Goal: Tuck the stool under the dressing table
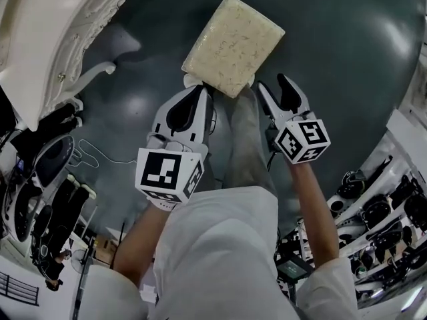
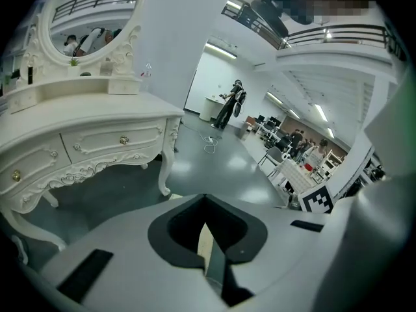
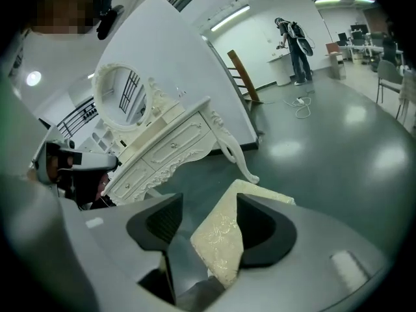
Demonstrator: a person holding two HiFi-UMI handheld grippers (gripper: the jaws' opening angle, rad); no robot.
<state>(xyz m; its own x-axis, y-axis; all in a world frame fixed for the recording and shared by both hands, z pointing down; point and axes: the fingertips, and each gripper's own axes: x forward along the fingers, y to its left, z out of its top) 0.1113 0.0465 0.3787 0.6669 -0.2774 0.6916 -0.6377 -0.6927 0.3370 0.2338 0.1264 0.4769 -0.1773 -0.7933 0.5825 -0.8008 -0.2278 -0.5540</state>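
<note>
Head view first: the stool (image 1: pixel 233 45) is seen standing on the dark floor (image 1: pixel 347 59), cream cushion (image 1: pixel 230 35) up. It is well apart from the dressing table (image 1: pixel 47 39) (that's off at the upper left, so nothing is tucked under yet). The left hand-held gripper (image 1: pixel 197 91) is parked at the cushion's near left corner. The right hand-held gripper (image 1: pixel 279 85) is placed at the near right corner.

Left gripper view: the jaws are shown closed, tips together. Only a sliver of cream is glimpsed through the gap behind them, and nothing is seen clamped. The dressing table, with its oval mirror (image 2: pixel 88 18), is seen off to the left.

Right gripper view: the jaws are held roughly half apart. A corner of the cushion is caught between them, but no squeeze on it can be made out.
</note>
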